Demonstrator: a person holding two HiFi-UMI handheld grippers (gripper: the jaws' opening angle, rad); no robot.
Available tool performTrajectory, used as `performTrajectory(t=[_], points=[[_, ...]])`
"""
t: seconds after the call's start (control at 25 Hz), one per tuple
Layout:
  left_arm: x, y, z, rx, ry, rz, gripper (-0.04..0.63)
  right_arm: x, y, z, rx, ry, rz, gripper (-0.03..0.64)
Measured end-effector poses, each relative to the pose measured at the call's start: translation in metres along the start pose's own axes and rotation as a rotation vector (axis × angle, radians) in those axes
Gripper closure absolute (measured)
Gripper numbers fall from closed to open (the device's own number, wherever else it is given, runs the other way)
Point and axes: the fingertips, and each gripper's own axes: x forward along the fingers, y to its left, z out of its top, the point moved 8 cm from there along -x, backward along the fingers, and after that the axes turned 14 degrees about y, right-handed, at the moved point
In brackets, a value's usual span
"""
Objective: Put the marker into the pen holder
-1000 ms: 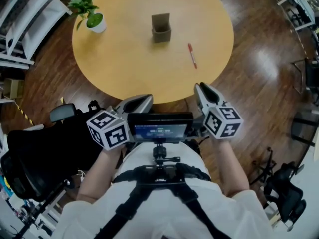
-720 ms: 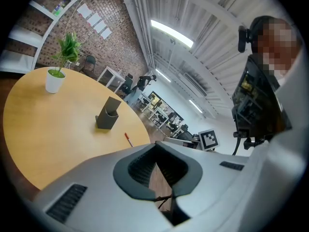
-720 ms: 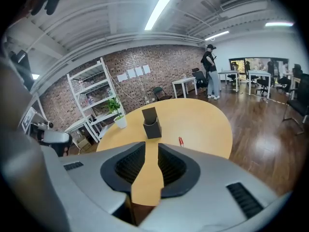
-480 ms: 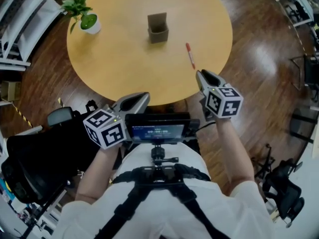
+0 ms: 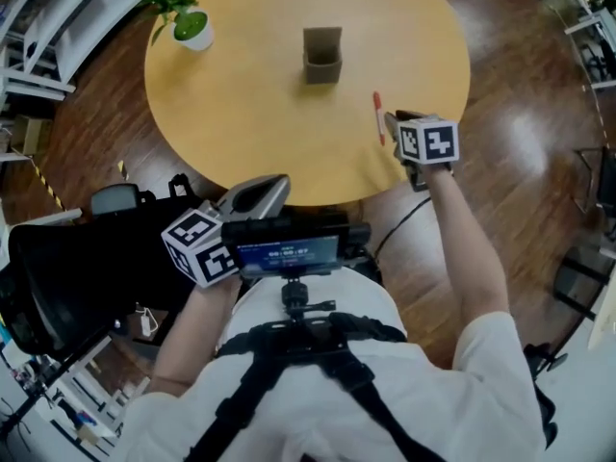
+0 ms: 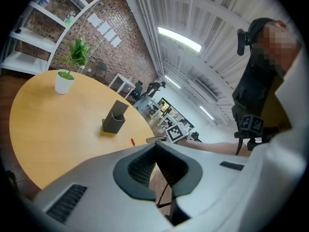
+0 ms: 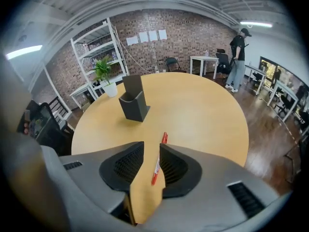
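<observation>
Pads (image 7: 127, 166) of the right gripper (image 7: 151, 145) stand apart with a clear gap; the jaws have just been opening. The red marker (image 7: 157, 162) shows in that gap. It lies flat on the table and neither pad presses on it, so nothing is held.

- Marker's long axis runs nearly along the gap, tipped slightly so its far, capped end leans toward the right-hand pad. Judgement: the jaws would close across the barrel rather than along it, which suits a pinch. A small sideways correction would centre it.
- Gripper is pitched steeply down at the marker. How far the tips are above the wood I cannot tell.
- Head view: right gripper (image 5: 393, 119) is just beside the marker (image 5: 377, 114), near the right edge of the round wooden table (image 5: 241, 114). The marker lies roughly parallel to that edge.
- Pen holder (image 5: 322, 58), dark and open-topped, stands upright toward the table's middle. It is well apart from the marker, beyond it and to its left.
- Left gripper (image 6: 155, 147): jaws meet at the tips with nothing between them. In the head view it (image 5: 274, 186) sits off the near edge of the table, by the person's body, far from the marker.
- Right hand is plainly the nearer one for the pick.

Potted plant (image 5: 191, 27) is at the far left edge, out of the way.
</observation>
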Motion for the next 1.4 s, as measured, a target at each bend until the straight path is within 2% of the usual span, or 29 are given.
performTrajectory(t=[0.32, 0.56, 0.68, 0.72, 0.88, 1.0, 1.12, 1.4], points=[[-0.003, -0.004, -0.016, -0.057, 0.006, 0.076, 0.603, 0.059, -0.031, 0.046, 0.007, 0.190, 0.022, 0.497], [-0.011, -0.002, -0.025, -0.100, -0.007, 0.122, 0.603, 0.094, -0.036, 0.065, -0.046, 0.302, -0.031, 0.497], [-0.013, -0.002, -0.027, -0.111, -0.009, 0.138, 0.603, 0.107, -0.040, 0.065, -0.028, 0.338, -0.053, 0.497], [-0.014, -0.002, -0.028, -0.116, -0.011, 0.141, 0.603, 0.109, -0.042, 0.065, -0.027, 0.346, -0.064, 0.533], [-0.014, 0.002, -0.028, -0.121, -0.017, 0.142, 0.603, 0.107, -0.043, 0.067, -0.039, 0.350, -0.059, 0.558], [-0.011, 0.005, -0.024, -0.117, -0.020, 0.135, 0.603, 0.096, -0.045, 0.062, -0.014, 0.287, -0.031, 0.559], [-0.004, 0.008, -0.017, -0.099, -0.015, 0.128, 0.603, 0.074, -0.040, 0.062, 0.004, 0.164, -0.012, 0.560], [0.015, 0.010, 0.013, -0.069, -0.032, 0.112, 0.603, 0.003, -0.004, 0.084, -0.034, -0.241, 0.063, 0.560]])
